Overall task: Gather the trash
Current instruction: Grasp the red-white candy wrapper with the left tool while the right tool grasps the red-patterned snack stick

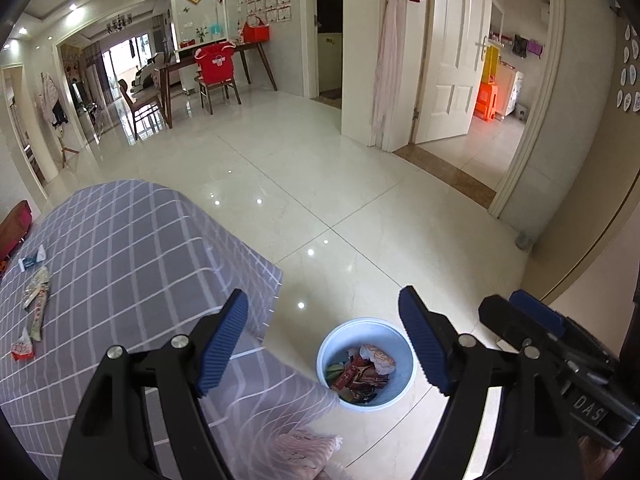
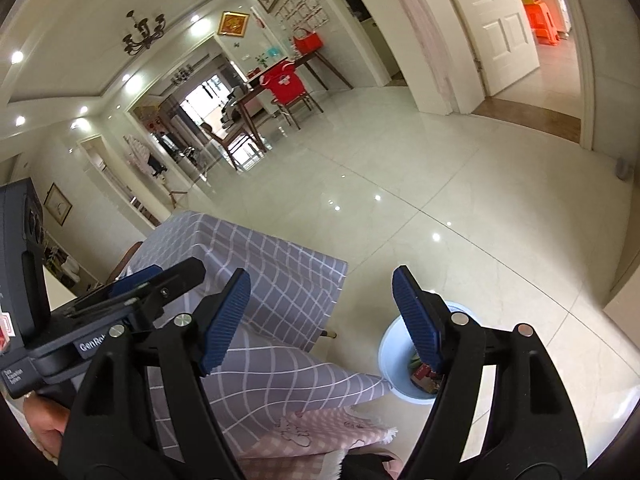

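A pale blue bin (image 1: 340, 334) stands on the floor beside the table, with crumpled wrappers (image 1: 362, 372) inside it. My left gripper (image 1: 322, 293) hangs open above the bin and the table corner, with nothing between its blue pads. Three wrappers lie on the grey checked tablecloth (image 1: 120, 240) at far left: a blue-white one (image 1: 33, 258), a long silver one (image 1: 37, 300) and a red-white one (image 1: 22, 350). My right gripper (image 2: 321, 276) is open and empty too. The bin (image 2: 390, 344) shows partly behind its right finger.
A pink cloth (image 1: 304, 452) drapes under the tablecloth at the near edge. Shiny floor tiles stretch ahead to a dining table with chairs (image 1: 216, 76) and an open white door (image 1: 452, 60). A small grey object (image 1: 524, 240) sits by the right wall.
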